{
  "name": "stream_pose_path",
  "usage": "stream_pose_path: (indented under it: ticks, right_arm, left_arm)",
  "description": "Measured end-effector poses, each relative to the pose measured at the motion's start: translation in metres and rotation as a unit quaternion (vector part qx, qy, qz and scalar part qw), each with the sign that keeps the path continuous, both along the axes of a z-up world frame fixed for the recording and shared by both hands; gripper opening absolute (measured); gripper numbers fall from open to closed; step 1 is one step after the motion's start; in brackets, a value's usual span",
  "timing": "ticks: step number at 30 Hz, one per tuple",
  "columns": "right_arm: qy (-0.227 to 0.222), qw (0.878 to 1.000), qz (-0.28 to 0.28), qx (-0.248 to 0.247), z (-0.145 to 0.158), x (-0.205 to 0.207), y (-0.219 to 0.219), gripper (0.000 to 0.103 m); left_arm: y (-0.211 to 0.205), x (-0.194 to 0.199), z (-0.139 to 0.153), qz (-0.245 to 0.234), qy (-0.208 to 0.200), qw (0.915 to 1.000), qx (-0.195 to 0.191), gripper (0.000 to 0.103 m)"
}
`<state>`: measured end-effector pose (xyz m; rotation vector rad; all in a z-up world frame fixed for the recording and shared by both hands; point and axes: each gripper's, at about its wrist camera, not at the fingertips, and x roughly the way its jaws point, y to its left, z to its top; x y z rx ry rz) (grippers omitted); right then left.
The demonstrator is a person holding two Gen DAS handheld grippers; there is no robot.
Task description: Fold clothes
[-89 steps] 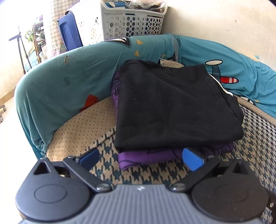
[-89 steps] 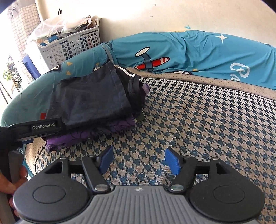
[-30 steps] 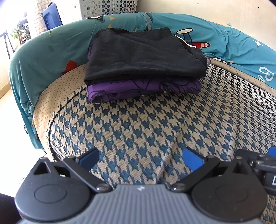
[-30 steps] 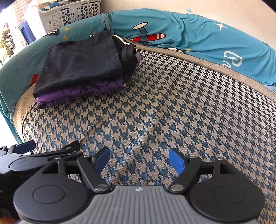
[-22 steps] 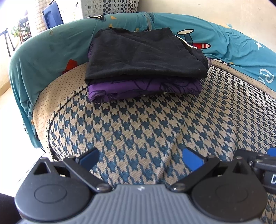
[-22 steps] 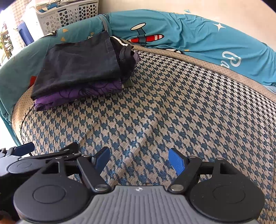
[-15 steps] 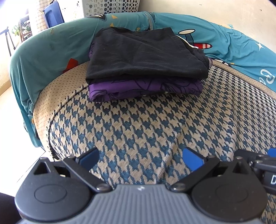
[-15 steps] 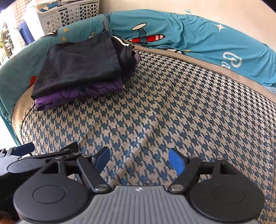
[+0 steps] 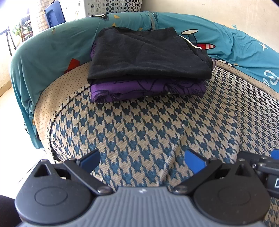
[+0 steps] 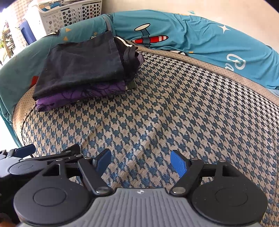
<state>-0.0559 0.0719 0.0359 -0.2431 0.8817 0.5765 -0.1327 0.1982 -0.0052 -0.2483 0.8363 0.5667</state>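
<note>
Far left, behind the sofa: dark blue plastic bin [image 9: 54, 12], then white perforated plastic laundry basket [image 10: 68, 14]. Below these, teal cartoon-print fabric cover [image 9: 43, 57] draped over the armrest and backrest. On the blue-and-beige houndstooth seat cushion [image 9: 148, 125], toward the back-left corner: stack of 2 folded garments, black folded cotton garment [image 9: 144, 54] lying on top of purple patterned folded garment [image 9: 148, 89], edges roughly aligned, pile touching the teal cover behind. Near the front edge, left gripper [image 9: 142, 159] with blue pads spread wide, nothing between them, well apart from the stack. Just beside it on the right, right gripper [image 10: 140, 161], pads likewise parted and empty, above bare cushion.
</note>
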Motion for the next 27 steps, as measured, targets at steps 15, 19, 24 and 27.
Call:
stream_pose_path:
  ticks: [15,19,24,27]
  right_arm:
    - [0.001,1.000,0.002,0.000,0.0000,0.0001,0.0007,0.075]
    - [0.001,1.000,0.002,-0.001,-0.0002,-0.0007,0.0020,0.075]
    - [0.001,1.000,0.004,-0.002,0.0002,-0.0013,0.0029,0.075]
    - [0.000,1.000,0.004,-0.002,0.0003,-0.0016,0.0036,0.075]
  left_arm:
    - [0.0039,0.0046,0.0029,0.002,0.003,1.0000,0.000,0.103]
    - [0.0047,0.0053,0.0040,0.004,0.003,1.0000,0.000,0.103]
    - [0.0055,0.0053,0.0045,0.006,0.004,1.0000,-0.001,0.103]
    - [0.0064,0.0046,0.0044,0.008,0.004,1.0000,-0.003,0.103]
